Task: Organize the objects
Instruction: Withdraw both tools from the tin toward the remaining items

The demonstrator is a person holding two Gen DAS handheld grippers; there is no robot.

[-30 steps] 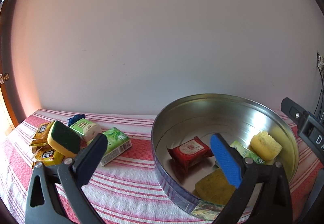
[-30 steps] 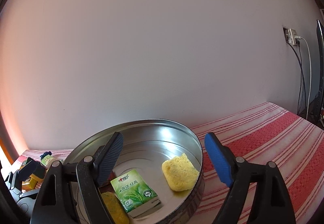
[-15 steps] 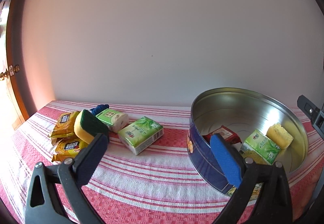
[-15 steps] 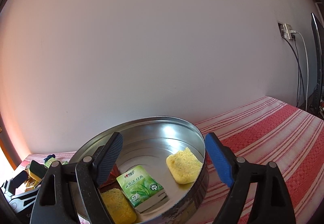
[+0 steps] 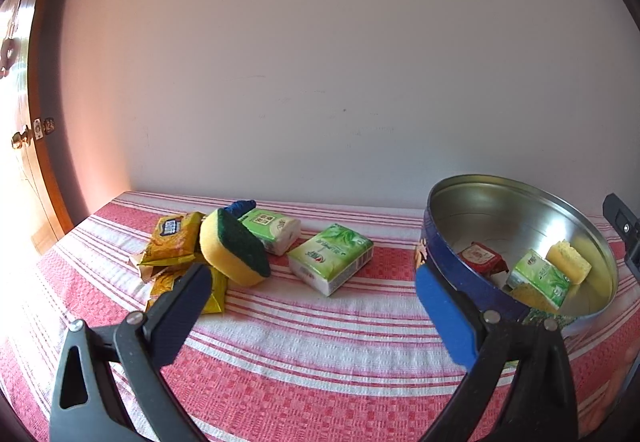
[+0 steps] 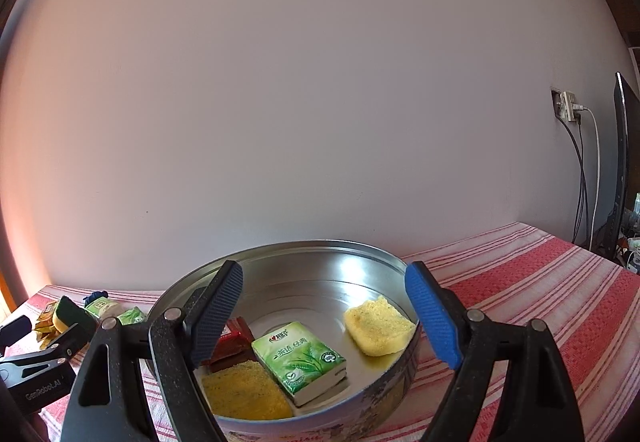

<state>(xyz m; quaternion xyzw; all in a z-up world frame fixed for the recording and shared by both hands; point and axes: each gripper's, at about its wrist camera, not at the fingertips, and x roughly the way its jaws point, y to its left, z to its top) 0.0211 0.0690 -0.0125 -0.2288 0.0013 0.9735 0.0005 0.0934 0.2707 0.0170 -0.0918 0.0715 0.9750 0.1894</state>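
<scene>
Hovering low over the red-and-white striped tablecloth [image 5: 320,354], the left gripper [image 5: 312,306] has its claw spread wide with nothing between the pads, one black finger [image 5: 176,314] on the left, one blue finger [image 5: 448,318] on the right. Just past the black one sit the loose things: crinkly yellow snack packets [image 5: 172,238], a thick yellow sponge with a dark green scrub face [image 5: 234,248] leaning tilted against them, a small green-and-white pack [image 5: 272,228] behind it, and a green tissue pack [image 5: 330,258] lying flat, a little apart to the right. The blue finger overlaps the near wall of the round tin [image 5: 452,266], blue outside, shiny bare metal inside. Over on the other side, the right gripper [image 6: 324,306] is spread wide too, pinching nothing, its fingers framing the tin [image 6: 320,254] right in front. Inside it, nearest, a flat yellow sponge cloth [image 6: 244,390], then a second green tissue pack [image 6: 304,360], a glossy red packet [image 6: 234,338] partly hidden by the black finger, and a puffy yellow sponge [image 6: 378,326] resting against the right wall. Farther back, plain pale wall [image 6: 320,102], with a socket and dangling cables [image 6: 576,146] at far right.
</scene>
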